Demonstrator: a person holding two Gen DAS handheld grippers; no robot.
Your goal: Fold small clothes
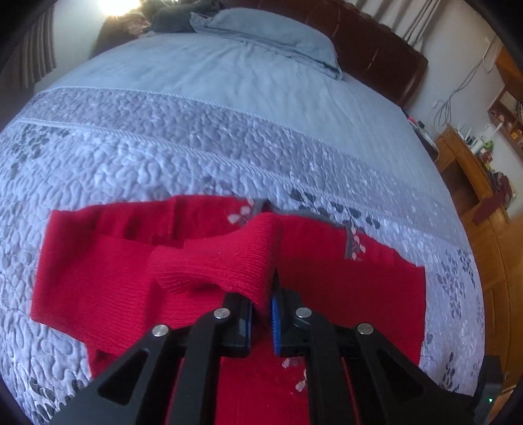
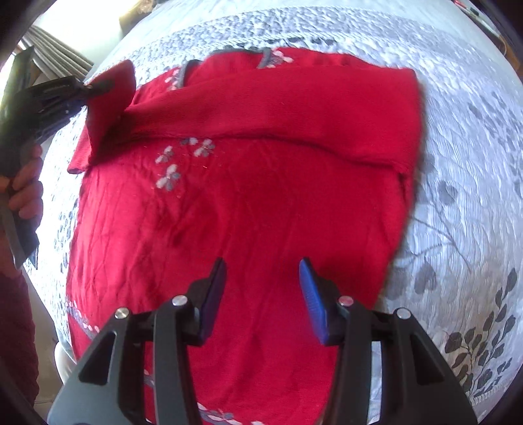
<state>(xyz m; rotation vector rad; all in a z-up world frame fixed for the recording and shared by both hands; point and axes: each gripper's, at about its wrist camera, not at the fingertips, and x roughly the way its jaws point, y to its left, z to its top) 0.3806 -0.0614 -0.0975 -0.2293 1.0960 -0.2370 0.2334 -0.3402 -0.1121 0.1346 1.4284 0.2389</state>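
A small red knit sweater [image 2: 248,202] with grey-white flower embroidery lies on the quilted bedspread [image 2: 457,196]. One sleeve is folded across its chest. My left gripper [image 1: 261,307] is shut on the ribbed cuff [image 1: 235,261] of the other sleeve and holds it lifted over the sweater body [image 1: 343,278]. In the right wrist view the left gripper [image 2: 94,88] shows at the far left, pinching that cuff [image 2: 111,94]. My right gripper [image 2: 263,271] is open and empty, just above the sweater's lower middle.
The bed [image 1: 228,98] carries a blue pillow [image 1: 268,36] and dark clothes [image 1: 176,16] near a dark headboard [image 1: 385,45]. Wooden furniture [image 1: 474,183] with clutter stands to the right of the bed. A hand [image 2: 26,186] grips the left tool.
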